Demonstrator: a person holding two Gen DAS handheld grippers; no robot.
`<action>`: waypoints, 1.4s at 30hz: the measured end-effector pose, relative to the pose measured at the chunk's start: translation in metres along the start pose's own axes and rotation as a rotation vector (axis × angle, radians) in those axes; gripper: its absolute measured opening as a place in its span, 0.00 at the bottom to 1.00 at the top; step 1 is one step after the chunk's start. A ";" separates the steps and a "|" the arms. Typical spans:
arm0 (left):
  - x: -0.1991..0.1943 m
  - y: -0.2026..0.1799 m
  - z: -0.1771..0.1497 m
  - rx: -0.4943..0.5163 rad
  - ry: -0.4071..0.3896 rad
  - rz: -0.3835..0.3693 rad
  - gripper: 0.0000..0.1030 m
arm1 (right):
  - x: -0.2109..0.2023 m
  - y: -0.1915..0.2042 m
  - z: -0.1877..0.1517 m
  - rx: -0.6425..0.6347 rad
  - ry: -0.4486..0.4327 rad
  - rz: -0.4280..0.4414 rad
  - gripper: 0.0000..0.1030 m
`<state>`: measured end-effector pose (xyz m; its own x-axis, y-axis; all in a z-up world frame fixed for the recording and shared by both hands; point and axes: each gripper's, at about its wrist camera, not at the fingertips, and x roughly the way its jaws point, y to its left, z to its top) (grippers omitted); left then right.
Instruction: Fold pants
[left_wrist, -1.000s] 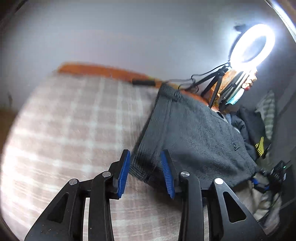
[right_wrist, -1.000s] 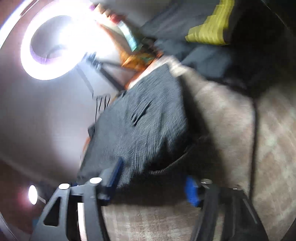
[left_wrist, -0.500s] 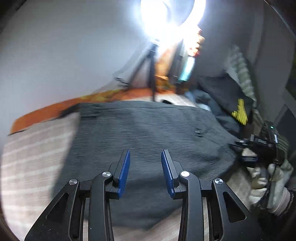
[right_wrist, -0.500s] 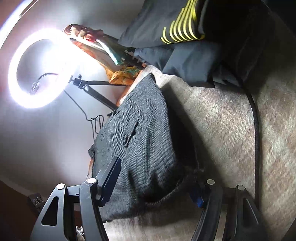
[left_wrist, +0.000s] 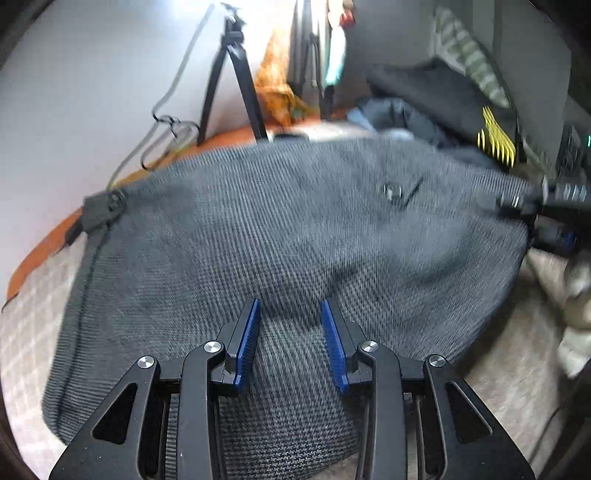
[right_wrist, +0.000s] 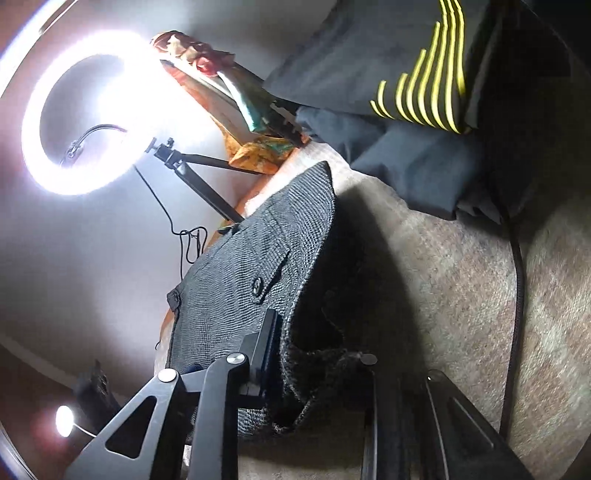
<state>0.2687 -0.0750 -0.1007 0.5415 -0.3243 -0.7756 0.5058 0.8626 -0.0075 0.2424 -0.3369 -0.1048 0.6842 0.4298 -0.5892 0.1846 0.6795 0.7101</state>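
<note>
The dark grey woven pants (left_wrist: 280, 236) lie folded on the checked bed cover (left_wrist: 22, 332); a button (left_wrist: 392, 191) shows on top. My left gripper (left_wrist: 290, 332) is open and empty, just above the near part of the pants. In the right wrist view the pants (right_wrist: 251, 280) run away from me. My right gripper (right_wrist: 314, 354) stands wide, its jaws on either side of the pants' near edge, which bunches between them; its right finger is in shadow. The right gripper also shows at the pants' right edge in the left wrist view (left_wrist: 546, 218).
A lit ring light (right_wrist: 85, 122) on a black tripod (left_wrist: 236, 81) stands at the bed's far edge with a trailing cable. A pile of dark clothes with yellow stripes (right_wrist: 417, 96) lies far right. A black cable (right_wrist: 517, 280) runs along the cover.
My left gripper has swung right from the pants' left edge and come in over their middle. My right gripper has moved closer, its jaws now around the near edge.
</note>
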 end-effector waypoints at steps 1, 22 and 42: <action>-0.008 0.000 0.006 -0.008 -0.020 -0.007 0.32 | 0.000 -0.001 -0.001 0.006 0.002 0.004 0.27; 0.038 0.010 0.040 -0.015 -0.016 0.142 0.32 | 0.006 0.010 0.006 -0.020 -0.038 -0.058 0.16; -0.004 0.018 -0.012 -0.121 -0.024 -0.033 0.32 | -0.016 0.102 0.009 -0.332 -0.081 -0.151 0.12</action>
<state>0.2677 -0.0537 -0.1051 0.5423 -0.3613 -0.7585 0.4396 0.8914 -0.1103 0.2565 -0.2796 -0.0195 0.7226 0.2706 -0.6361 0.0582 0.8931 0.4460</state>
